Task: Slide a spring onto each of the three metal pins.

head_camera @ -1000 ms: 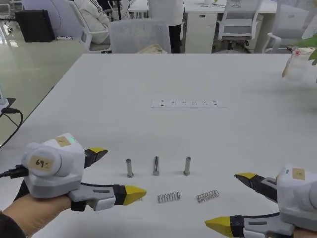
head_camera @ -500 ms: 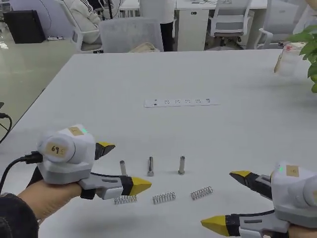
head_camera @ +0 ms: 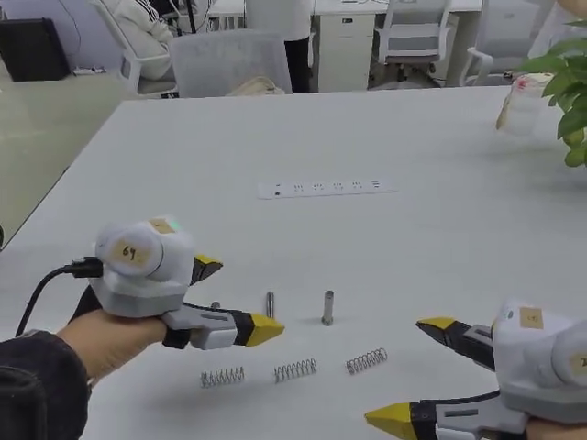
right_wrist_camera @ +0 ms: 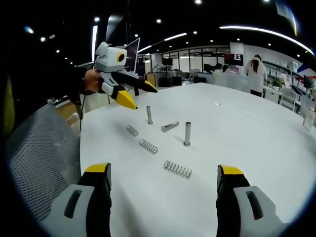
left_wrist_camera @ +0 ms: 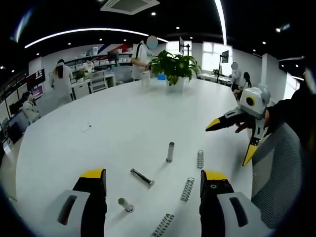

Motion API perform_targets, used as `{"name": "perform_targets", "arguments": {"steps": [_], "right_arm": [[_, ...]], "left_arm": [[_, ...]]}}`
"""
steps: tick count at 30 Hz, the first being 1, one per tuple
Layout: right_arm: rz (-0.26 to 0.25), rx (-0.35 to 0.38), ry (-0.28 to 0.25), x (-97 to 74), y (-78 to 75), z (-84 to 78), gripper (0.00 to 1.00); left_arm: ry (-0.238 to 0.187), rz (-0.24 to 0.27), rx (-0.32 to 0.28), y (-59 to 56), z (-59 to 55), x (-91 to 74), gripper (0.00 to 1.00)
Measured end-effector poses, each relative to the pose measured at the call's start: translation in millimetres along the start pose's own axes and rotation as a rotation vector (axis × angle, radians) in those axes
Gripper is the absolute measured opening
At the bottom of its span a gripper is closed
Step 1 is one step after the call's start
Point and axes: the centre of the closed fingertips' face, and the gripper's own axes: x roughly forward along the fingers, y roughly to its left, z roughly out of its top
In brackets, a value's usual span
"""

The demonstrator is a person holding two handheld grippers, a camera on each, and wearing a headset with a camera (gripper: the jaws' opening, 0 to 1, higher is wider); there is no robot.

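Observation:
Two metal pins [head_camera: 327, 308] [head_camera: 215, 306] stand upright on the white table [head_camera: 413, 247], the left one partly hidden by my left gripper [head_camera: 248, 295]. The middle pin [left_wrist_camera: 141, 177] lies on its side between them. In front of them lie three springs [head_camera: 223, 377] [head_camera: 295, 369] [head_camera: 366, 360], flat in a row. My left gripper is open and empty, hovering over the left pin. At the front right my right gripper [head_camera: 396, 371] is open and empty, a little right of the springs. The right gripper view has the pins [right_wrist_camera: 187, 134] and the springs [right_wrist_camera: 177, 169] ahead of its jaws.
A white power strip [head_camera: 326, 188] lies further back on the table. A potted plant [head_camera: 564, 82] stands at the far right corner. Office chairs [head_camera: 215, 60] and people are beyond the far edge. A cable [head_camera: 41, 289] trails from the left gripper.
My left gripper has moved right and forward, from beside the left pin to over it. The third spring has come out from behind it. The right gripper has hardly moved; the head camera shifted.

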Motion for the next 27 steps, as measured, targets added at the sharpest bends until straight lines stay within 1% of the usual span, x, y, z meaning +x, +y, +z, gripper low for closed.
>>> {"name": "perform_targets", "arguments": {"steps": [3,6,11,14,15,16,18,19,20,21,23,27], "right_arm": [[0.001,0.0,0.001,0.3,0.2,0.1,0.87],[0.001,0.001,0.003,0.0,0.3,-0.5,0.87],[0.002,0.006,0.008,0.4,0.5,-1.9,0.87],[0.003,0.008,0.009,1.3,0.8,-2.6,0.87],[0.003,0.008,0.01,1.5,0.7,-2.8,0.87],[0.003,0.009,0.011,1.6,0.4,-3.2,0.87],[0.003,0.012,0.01,1.7,0.2,-3.4,0.87],[0.003,0.013,0.011,1.7,0.0,-3.7,0.87],[0.003,0.014,0.012,1.8,-0.3,-4.5,0.87],[0.003,0.015,0.012,1.9,-0.5,-4.8,0.87],[0.005,0.018,0.013,1.9,-0.8,-5.6,0.87],[0.007,0.022,0.014,2.2,-0.4,-6.0,0.86]], "left_arm": [[0.013,-0.001,-0.001,3.1,-1.1,6.8,0.72],[0.03,-0.001,-0.005,8.3,-5.2,13.7,0.7],[0.046,0.002,-0.022,11.0,-4.9,20.8,0.68],[0.058,0.002,-0.019,14.4,-4.8,27.6,0.65],[0.064,0.005,-0.023,14.3,-4.8,28.9,0.64],[0.078,0.013,-0.026,16.1,-6.1,31.0,0.63],[0.078,0.013,-0.028,16.5,-5.7,33.6,0.62],[0.092,0.017,-0.034,17.6,-7.5,35.1,0.6],[0.097,0.019,-0.032,18.1,-8.1,36.4,0.59],[0.105,0.026,-0.031,21.2,-9.6,39.1,0.58],[0.12,0.033,-0.035,23.9,-10.8,42.2,0.54],[0.135,0.048,-0.043,28.8,-10.2,47.8,0.5]]}}
